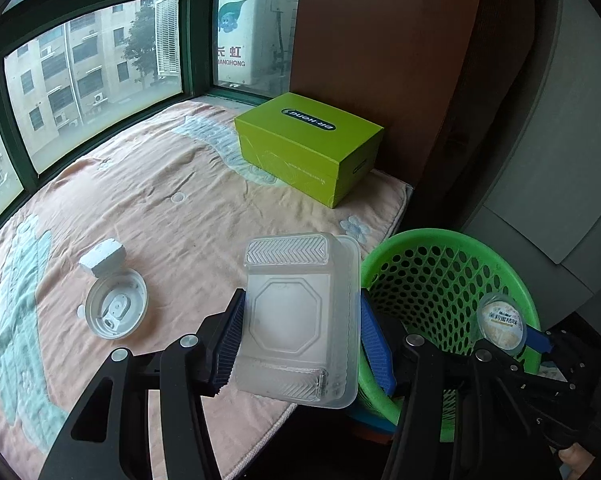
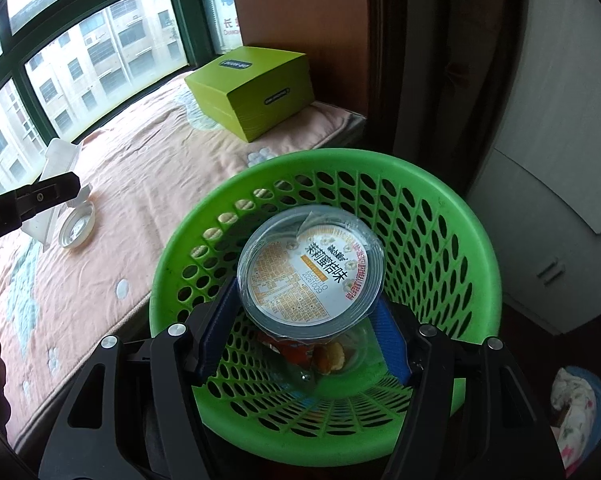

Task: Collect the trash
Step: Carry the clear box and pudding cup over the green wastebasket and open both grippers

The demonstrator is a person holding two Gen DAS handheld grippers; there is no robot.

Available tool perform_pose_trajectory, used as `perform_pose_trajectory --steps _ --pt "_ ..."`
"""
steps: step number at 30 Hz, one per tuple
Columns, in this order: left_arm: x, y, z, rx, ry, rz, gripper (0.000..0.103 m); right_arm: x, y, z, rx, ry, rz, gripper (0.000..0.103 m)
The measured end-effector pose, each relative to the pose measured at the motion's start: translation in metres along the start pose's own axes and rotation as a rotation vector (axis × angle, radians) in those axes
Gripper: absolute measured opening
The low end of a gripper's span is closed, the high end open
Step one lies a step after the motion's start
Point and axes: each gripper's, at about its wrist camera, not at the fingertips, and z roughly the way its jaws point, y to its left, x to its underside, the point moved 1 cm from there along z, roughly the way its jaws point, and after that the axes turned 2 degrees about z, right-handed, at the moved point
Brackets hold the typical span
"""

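My left gripper (image 1: 300, 336) is shut on a clear plastic food container (image 1: 300, 320) and holds it above the bed's edge, just left of the green mesh basket (image 1: 496, 248). My right gripper (image 2: 304, 320) is shut on a round plastic cup with a printed foil lid (image 2: 310, 268) and holds it over the basket's (image 2: 440, 196) opening. The cup (image 1: 500, 322) also shows in the left wrist view, above the basket. Orange and red scraps (image 2: 316, 354) lie at the basket's bottom. A white round lid (image 1: 116, 306) and a white crumpled piece (image 1: 102, 258) lie on the bed.
A lime green shoebox (image 1: 308, 148) stands at the bed's far right corner by a brown panel. Windows run along the far side of the peach blanket (image 1: 160, 184). A white cabinet (image 2: 560, 160) stands right of the basket. Patterned cloth (image 2: 576, 404) lies at the lower right.
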Motion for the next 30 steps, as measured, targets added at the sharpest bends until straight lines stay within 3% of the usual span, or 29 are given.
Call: perform_pose_trajectory --steps 14,30 --pt "-0.002 -0.029 0.008 0.030 0.014 0.044 0.053 0.001 -0.014 -0.013 0.020 -0.033 0.019 0.079" --pt "-0.001 -0.073 0.026 0.078 0.064 0.102 0.053 0.007 -0.037 -0.026 0.051 -0.059 0.057 0.083"
